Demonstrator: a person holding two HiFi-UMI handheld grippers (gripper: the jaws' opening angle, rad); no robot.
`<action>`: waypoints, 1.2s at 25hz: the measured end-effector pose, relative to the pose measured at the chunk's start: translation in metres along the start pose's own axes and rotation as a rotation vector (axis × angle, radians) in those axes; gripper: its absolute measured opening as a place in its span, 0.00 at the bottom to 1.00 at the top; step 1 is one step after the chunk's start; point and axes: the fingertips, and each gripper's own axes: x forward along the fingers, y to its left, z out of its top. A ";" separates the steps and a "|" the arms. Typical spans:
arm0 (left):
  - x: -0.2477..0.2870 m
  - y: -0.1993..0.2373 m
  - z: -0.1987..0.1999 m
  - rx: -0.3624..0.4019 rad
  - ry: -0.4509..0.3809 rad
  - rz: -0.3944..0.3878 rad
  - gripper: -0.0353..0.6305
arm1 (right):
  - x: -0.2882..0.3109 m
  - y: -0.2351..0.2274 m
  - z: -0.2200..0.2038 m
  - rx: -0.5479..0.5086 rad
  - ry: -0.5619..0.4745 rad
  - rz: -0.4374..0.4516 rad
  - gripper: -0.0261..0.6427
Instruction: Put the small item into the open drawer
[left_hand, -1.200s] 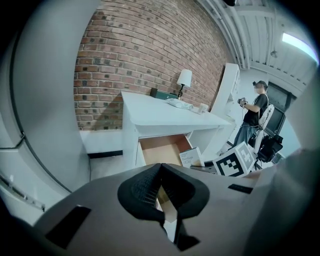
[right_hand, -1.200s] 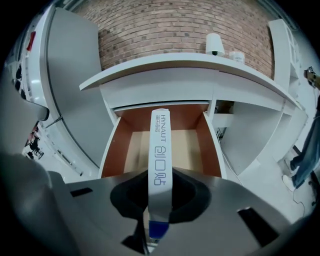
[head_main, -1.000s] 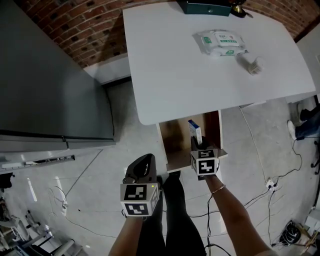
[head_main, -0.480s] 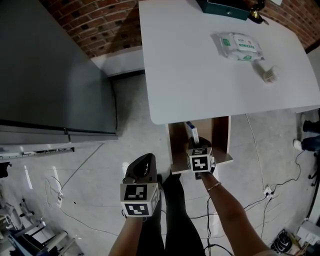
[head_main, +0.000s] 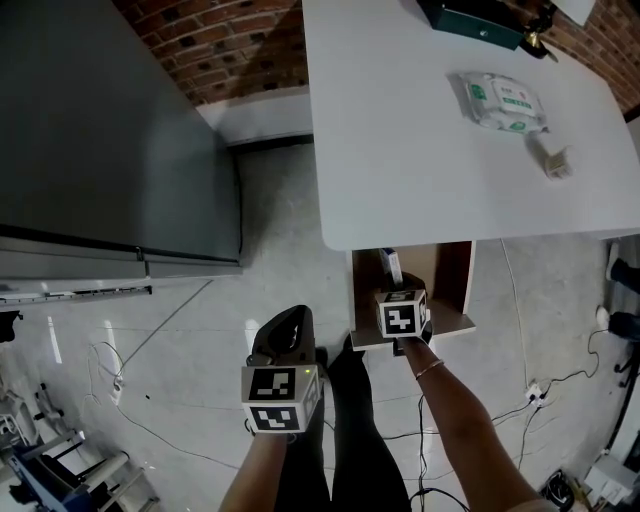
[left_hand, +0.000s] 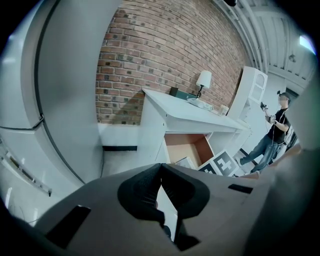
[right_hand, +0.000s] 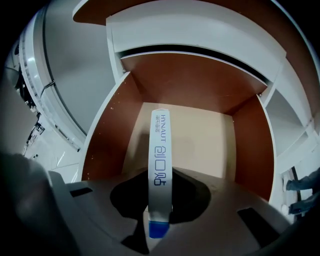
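The grey cabinet (head_main: 110, 130) fills the head view from 9 to 11 o'clock, and the white table (head_main: 430, 150) spreads from 12 to 3. The open drawer (head_main: 448, 290) juts out from under the table's near edge at about 4 o'clock, showing its brown walls and pale floor, which looks bare. A pack of wipes (head_main: 505, 100) lies on the table at 2 o'clock, well apart from my work.

My left claw (left_hand: 160, 172) hangs idle at 6 o'clock, low and away from the drawer, its jaws pressed together with nothing between them.

My right claw (right_hand: 160, 197) is over the drawer's front left corner and pinches the small box (right_hand: 160, 150) by its blue-tipped near end. The box is white and slim, held edge-on, and points toward 12 o'clock above the drawer floor. I cannot tell whether its far end touches the floor.

I judge this to be the placing step, nearly finished, since the box is already within the drawer's walls. The next move calls for a short descent until the box rests on the floor. Then I should spread the right jaws and draw back toward 6 o'clock without knocking the left wall.
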 end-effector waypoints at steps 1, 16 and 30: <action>0.000 0.002 0.000 -0.003 0.000 0.002 0.08 | 0.002 0.001 0.000 0.000 0.003 -0.002 0.14; -0.001 0.022 -0.006 -0.035 0.008 0.022 0.08 | 0.018 0.012 -0.005 0.010 0.074 -0.010 0.16; 0.000 0.015 -0.001 -0.024 0.004 0.010 0.08 | 0.006 0.019 -0.006 0.028 0.044 0.029 0.24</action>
